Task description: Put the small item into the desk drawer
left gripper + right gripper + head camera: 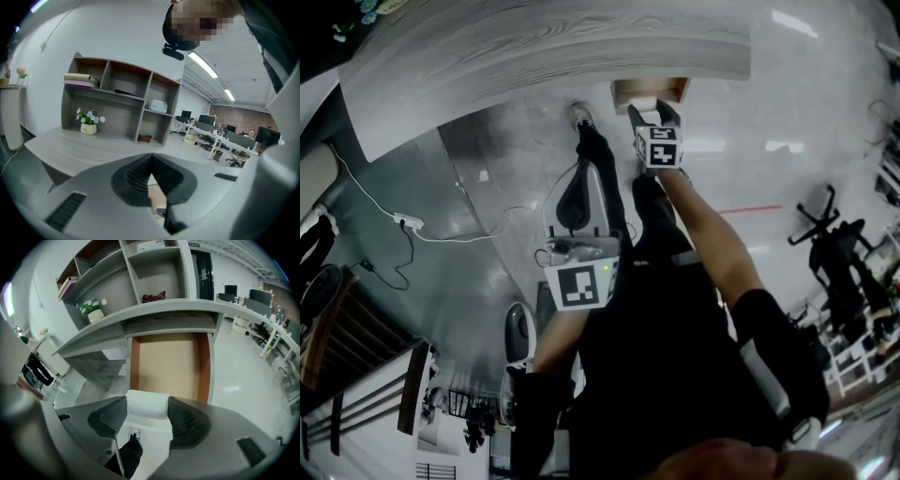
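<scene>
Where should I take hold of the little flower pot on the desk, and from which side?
Grip the white pot round its body, below the flowers, coming in level from the front. The blooms spread over its top and a shelf runs above, so a top approach looks blocked. The right gripper is shut on a white roll, so use the left gripper.

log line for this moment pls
right tool: shut on white item, at front edge of open drawer | left tool: shut, empty | step: item not yet released
</scene>
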Tool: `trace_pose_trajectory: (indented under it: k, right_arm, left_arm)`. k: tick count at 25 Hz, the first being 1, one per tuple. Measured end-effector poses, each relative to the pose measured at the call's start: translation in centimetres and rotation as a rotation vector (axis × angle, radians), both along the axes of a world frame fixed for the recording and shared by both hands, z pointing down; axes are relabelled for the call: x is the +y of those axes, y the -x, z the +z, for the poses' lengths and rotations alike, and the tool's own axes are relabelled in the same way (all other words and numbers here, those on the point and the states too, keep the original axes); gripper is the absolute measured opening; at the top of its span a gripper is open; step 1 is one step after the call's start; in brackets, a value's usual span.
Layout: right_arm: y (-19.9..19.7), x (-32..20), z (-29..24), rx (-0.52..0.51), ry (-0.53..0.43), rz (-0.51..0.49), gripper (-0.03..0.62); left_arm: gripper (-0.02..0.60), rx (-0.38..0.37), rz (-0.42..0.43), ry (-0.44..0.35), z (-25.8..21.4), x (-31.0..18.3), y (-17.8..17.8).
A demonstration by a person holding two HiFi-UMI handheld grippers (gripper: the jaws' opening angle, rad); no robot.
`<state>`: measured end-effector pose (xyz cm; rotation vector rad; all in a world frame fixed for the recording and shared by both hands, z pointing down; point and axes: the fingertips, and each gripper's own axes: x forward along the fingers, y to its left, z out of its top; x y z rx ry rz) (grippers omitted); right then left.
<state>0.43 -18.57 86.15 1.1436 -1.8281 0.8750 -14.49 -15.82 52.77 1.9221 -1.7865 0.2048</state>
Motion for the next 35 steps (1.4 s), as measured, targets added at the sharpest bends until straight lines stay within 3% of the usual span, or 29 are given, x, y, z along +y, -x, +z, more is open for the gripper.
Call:
trace_pose_trajectory:
  k: [19,35]
  right_arm:
    - [-0.2,0.7,5.4,0.069,0.106,-0.026,0.264]
    - [-0.1,0.0,6.2,0.086,0.136,-0.034,0.264]
  left_arm:
    - [0.000,0.009,-0.001,0.030,2.2,-0.5,0.5]
    - [0.000,0.015,0.008,0.042,2.6,-0.1,0.4]
